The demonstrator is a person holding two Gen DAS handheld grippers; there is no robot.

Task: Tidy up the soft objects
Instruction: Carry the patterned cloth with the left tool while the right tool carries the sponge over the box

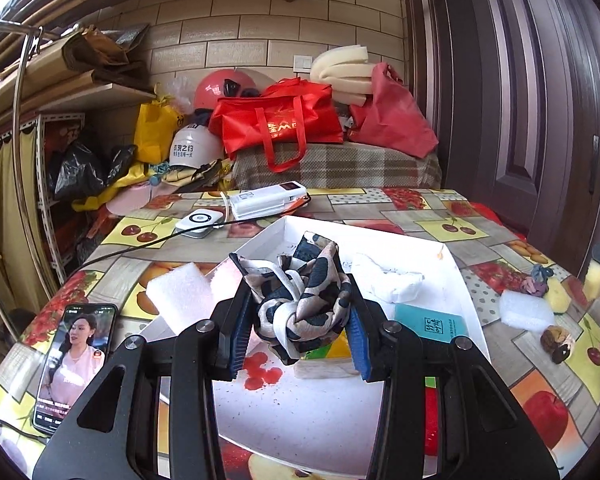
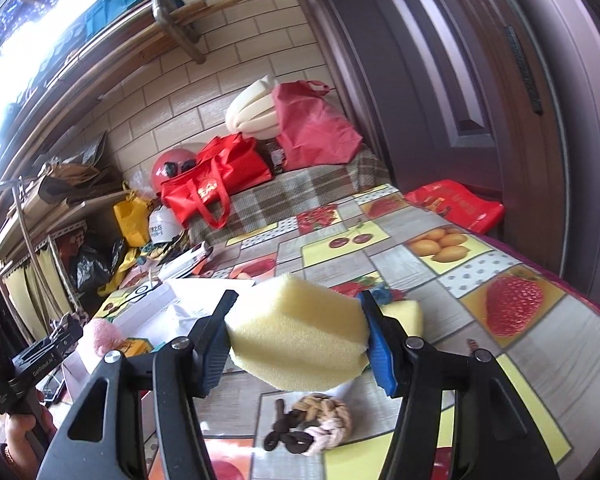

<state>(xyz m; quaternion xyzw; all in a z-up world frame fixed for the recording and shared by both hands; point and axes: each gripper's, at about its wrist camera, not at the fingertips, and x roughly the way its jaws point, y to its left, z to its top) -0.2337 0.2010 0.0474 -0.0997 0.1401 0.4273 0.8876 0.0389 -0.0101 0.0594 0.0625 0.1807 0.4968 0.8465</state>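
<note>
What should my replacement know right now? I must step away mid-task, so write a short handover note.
Left gripper: shut on the patterned scarf, held over the white tray.
Right gripper: shut on a yellow sponge, above the tablecloth.
Done: white cloth and teal packet lie in the tray.
Left: white foam piece, braided scrunchie, second yellow sponge lie on the table.

White tray (image 1: 452,276): near floor bare; crumpled tissue (image 1: 388,282), teal packet (image 1: 430,322) and foam block (image 1: 180,298) crowd its middle and left rim. Worktop (image 2: 540,360), right side: open passage. Phone (image 1: 74,364) blocks the left edge.
</note>
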